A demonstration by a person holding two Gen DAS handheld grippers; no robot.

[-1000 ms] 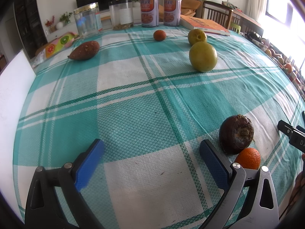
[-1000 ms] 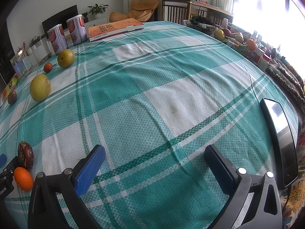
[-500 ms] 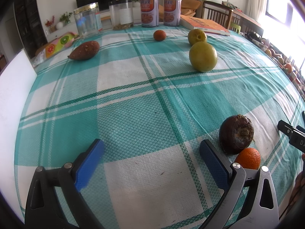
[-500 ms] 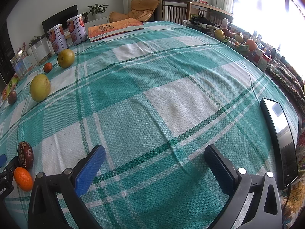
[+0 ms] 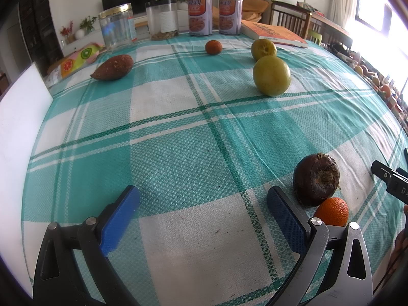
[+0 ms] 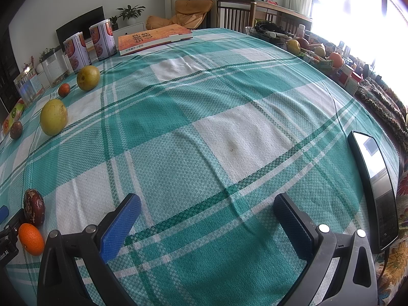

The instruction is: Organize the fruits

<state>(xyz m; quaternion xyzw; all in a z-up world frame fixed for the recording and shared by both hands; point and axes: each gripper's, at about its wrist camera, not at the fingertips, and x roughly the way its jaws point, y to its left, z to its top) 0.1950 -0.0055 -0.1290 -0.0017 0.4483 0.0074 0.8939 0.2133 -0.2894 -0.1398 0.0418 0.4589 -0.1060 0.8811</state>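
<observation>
My left gripper [image 5: 204, 199] hangs open over the checked tablecloth [image 5: 178, 117], nothing between its blue pads. Just right of its right finger lie a dark purple round fruit [image 5: 316, 183] and a small orange [image 5: 331, 212], touching each other. Farther off sit two yellow-green fruits [image 5: 271, 75] [image 5: 263, 49], a small dark orange [image 5: 213, 47] and a brown oblong fruit [image 5: 114, 67]. My right gripper [image 6: 206, 204] is open over bare cloth. The right wrist view shows the dark fruit [image 6: 34, 207] and orange [image 6: 31, 238] at far left, the yellow fruits [image 6: 53, 116] [image 6: 88, 77] beyond.
Two glass jars [image 5: 117, 27] [image 5: 163, 23], two printed cans [image 5: 200, 15] and an orange book [image 5: 272, 32] line the far edge. A white board [image 5: 17, 117] stands at the left. A dark tablet-like device [image 6: 374, 186] lies at the table's right edge, clutter beyond.
</observation>
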